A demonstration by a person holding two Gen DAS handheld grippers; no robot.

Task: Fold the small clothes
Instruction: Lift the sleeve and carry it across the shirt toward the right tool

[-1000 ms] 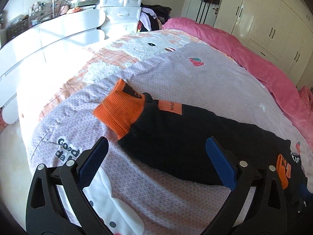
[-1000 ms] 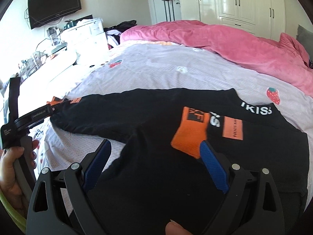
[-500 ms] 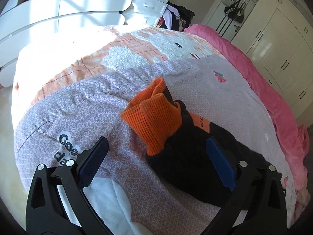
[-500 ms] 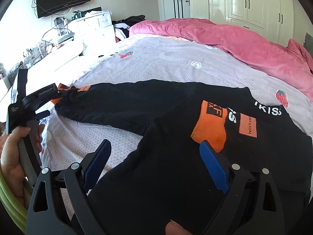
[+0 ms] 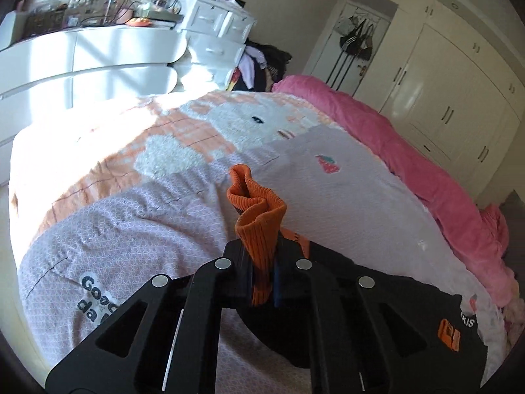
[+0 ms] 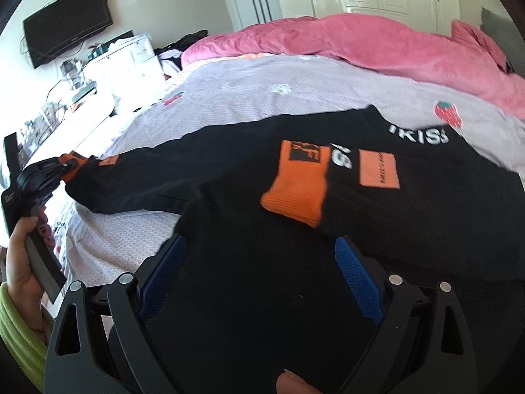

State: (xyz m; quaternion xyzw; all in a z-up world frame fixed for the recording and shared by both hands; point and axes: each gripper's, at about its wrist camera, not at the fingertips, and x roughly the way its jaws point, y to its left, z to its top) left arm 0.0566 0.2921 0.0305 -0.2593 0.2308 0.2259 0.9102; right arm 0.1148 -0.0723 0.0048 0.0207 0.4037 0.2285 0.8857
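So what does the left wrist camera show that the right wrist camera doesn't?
Only the left wrist view shows the left gripper up close: its jaws have just closed and now pinch the orange cuff of one sleeve. It also shows the cartoon face on the bedspread.

Only the right wrist view shows the open right gripper over the black sweater, the other sleeve's cuff folded onto it, and the wall television.

Both show the sweater, the pink blanket and the wardrobe.

My top (image 6: 249, 229) is black with ribbed orange cuffs (image 5: 259, 220), orange patches and white lettering; my bedspread (image 5: 137, 229) is lilac, strawberry-printed, part peach check; the quilt (image 6: 377, 46) is pink; my tool pads (image 6: 357, 279) are blue.
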